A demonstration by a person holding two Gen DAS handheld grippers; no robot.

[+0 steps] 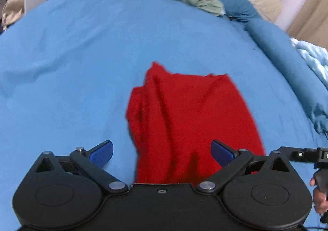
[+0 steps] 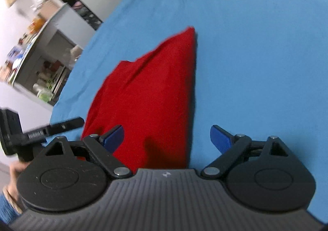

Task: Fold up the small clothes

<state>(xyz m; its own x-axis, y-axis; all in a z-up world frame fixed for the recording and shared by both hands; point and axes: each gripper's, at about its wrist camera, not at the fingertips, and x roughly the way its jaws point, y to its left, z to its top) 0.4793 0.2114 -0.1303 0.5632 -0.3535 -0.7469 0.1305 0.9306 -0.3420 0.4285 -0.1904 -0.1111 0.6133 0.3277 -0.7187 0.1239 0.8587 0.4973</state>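
Garment [image 1: 190,120] red, folded edges | bedsheet [image 1: 71,63] bare around

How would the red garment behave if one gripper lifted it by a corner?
The red garment would probably droop; its soft creases suggest limp fabric. It looks thin, so likely light. Pushed, it would probably bunch on the blue sheet rather than slide.

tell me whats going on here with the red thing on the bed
A person is folding small clothes with a handheld gripper in each hand. A red garment lies on the blue bedsheet. The left gripper and right gripper are both open above it, holding nothing.
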